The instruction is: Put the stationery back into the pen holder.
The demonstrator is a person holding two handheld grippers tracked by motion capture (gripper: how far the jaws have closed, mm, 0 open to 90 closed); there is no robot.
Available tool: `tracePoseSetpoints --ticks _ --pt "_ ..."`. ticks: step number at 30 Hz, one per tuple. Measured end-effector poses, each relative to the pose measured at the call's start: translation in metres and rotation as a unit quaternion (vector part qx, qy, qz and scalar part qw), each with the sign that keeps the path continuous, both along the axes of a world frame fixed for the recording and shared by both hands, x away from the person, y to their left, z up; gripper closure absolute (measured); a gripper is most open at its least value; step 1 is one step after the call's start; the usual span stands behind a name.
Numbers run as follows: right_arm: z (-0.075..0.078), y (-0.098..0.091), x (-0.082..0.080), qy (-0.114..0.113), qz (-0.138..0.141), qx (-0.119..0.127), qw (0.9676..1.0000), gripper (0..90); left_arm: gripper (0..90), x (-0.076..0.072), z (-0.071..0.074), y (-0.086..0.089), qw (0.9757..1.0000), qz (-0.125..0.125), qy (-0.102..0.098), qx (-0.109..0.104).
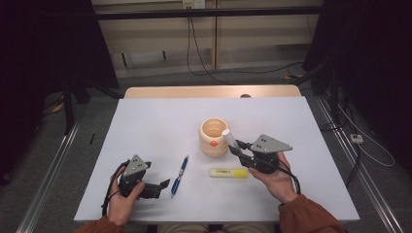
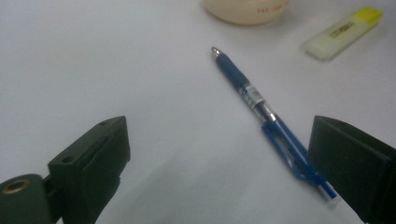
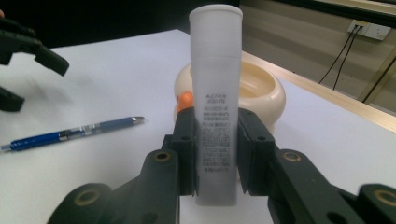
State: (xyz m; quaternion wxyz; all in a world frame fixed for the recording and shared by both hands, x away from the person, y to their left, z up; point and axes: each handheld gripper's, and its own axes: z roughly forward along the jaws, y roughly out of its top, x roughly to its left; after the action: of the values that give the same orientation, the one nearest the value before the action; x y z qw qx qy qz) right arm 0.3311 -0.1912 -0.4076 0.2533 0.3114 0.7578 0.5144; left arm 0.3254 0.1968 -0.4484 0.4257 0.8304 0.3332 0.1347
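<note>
holding a white tube (image 3: pixel 215 93) clamped between its jaws, the right gripper (image 1: pixel 239 147) is carrying it beside the rim of the cream pot (image 1: pixel 213 136), not yet inside; the left gripper (image 1: pixel 158 187), jaws spread and empty, is nearing the blue pen (image 2: pixel 271 120). counting: one tube, one pot, one pen and one yellow highlighter (image 1: pixel 229 173) are lying on the white table (image 1: pixel 145 126)

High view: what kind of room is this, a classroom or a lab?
Probably a lab or recording room: a white table on a bare floor, dark curtains at both sides, loose cables running from wall sockets.
</note>
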Motion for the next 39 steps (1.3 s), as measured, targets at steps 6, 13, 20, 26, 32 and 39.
tracePoseSetpoints --ticks 6,13,20,26,32,39 --pt "0.003 0.001 0.003 -0.004 0.002 0.023 0.9997 71.7 5.4 0.001 -0.002 0.003 0.9999 0.005 0.007 -0.012" --pt "0.009 0.005 0.016 -0.003 -0.005 0.053 0.9986 71.7 5.3 0.002 -0.001 0.007 0.9992 0.024 -0.004 -0.032" --pt "0.015 0.014 0.027 -0.004 0.001 0.069 0.9976 71.7 5.0 0.004 -0.001 0.01 0.9988 0.03 -0.001 -0.038" --pt "0.02 0.021 0.036 -0.013 0.004 0.08 0.9967 71.6 5.0 0.004 -0.001 0.011 0.9988 0.029 -0.002 -0.038" --pt "0.021 0.029 0.048 -0.014 0.003 0.091 0.9958 71.7 5.0 0.004 -0.001 0.011 0.9989 0.028 -0.003 -0.037" --pt "0.016 0.035 0.064 -0.01 -0.002 0.096 0.9953 71.7 5.0 0.004 -0.001 0.012 0.9989 0.025 -0.004 -0.038"
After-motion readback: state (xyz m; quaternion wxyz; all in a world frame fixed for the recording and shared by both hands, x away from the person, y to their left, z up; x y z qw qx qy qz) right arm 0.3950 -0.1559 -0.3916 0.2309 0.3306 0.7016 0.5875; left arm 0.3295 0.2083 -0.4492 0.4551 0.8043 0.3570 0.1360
